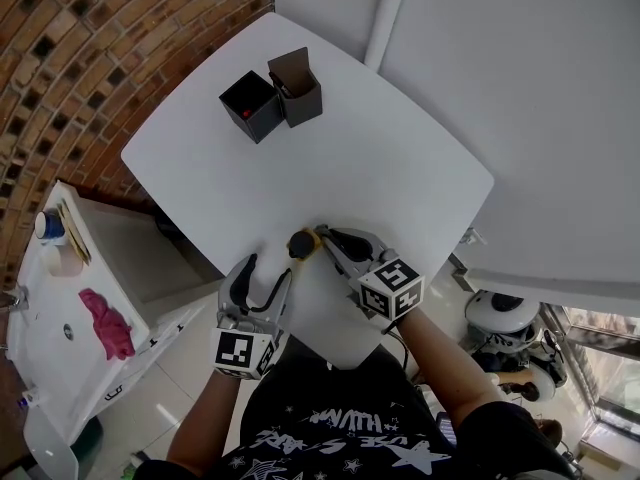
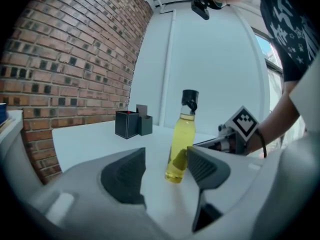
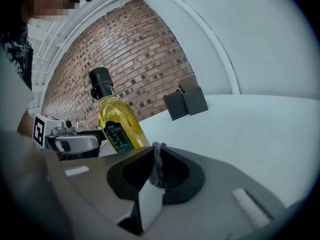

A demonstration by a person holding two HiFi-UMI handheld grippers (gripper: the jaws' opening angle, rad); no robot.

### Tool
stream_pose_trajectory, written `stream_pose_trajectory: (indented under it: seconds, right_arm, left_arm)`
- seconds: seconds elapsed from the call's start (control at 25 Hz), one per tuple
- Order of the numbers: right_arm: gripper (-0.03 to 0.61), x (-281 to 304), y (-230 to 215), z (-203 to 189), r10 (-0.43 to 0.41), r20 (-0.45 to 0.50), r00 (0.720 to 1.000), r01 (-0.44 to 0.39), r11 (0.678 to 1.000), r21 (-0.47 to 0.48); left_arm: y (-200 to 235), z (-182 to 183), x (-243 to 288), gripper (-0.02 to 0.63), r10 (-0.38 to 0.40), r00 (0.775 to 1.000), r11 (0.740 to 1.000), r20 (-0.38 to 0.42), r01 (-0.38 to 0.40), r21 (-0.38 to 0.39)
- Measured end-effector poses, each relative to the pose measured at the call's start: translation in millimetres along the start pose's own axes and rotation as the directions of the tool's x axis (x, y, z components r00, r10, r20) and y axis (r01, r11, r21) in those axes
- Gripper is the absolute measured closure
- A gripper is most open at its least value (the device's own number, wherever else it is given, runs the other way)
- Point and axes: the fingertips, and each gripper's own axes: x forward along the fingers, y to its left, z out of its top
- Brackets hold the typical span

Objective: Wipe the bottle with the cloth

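Your white square table with rounded corners [image 1: 420,108] stands beside a red brick wall [image 1: 70,38], on a pale tiled floor [image 1: 185,363].

A white rounded-square table [image 1: 400,148] carries 2 black open boxes [image 1: 255,106] near its far left corner; a yellow black-capped bottle [image 1: 302,244] stands at the near edge. The right gripper [image 1: 325,240] has its tip at the bottle; the left gripper [image 1: 266,280] is just beside. A crumpled pink rag [image 1: 106,323] lies on a white cabinet [image 1: 55,368] at left.

A black square box [image 1: 250,106] is pictured touching a dark grey open-flapped box [image 1: 298,96] on a white rounded table [image 1: 400,158] beside a red brick wall [image 1: 80,48].
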Motion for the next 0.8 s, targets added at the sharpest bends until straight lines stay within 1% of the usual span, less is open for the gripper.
stream_pose_trajectory:
  seconds: [0.12,0.24,0.44,0.56,0.68,0.8]
  right_arm:
    - [0.537,-5,4,5,0.002,0.016,1.0,-0.002,1.0,-0.004]
    - [0.537,-11,4,10,-0.001,0.033,0.999,0.002,1.0,-0.028]
    - [0.537,-33,10,32,-0.015,0.096,0.995,0.021,0.998,-0.064]
    - [0.537,-53,14,48,-0.039,0.141,0.989,0.053,0.994,-0.1]
    - [0.537,-76,20,76,-0.059,0.229,0.972,0.1,0.98,-0.171]
    - [0.537,-101,32,111,-0.086,0.322,0.943,0.173,0.952,-0.251]
  left_arm:
    - [0,4,-2,0.351,0.01,1.0,1.0,0.013,-0.01,0.007]
    - [1,11,-3,0.351,0.026,0.999,1.0,0.031,-0.026,0.01]
    - [8,29,-9,0.351,0.076,0.992,0.995,0.099,-0.07,-0.069]
    - [8,47,-15,0.353,0.104,0.984,0.992,0.146,-0.092,-0.085]
    - [4,73,-22,0.354,0.138,0.972,0.988,0.192,-0.122,-0.091]
    - [1,101,-33,0.379,0.165,0.953,0.985,0.253,-0.146,-0.093]
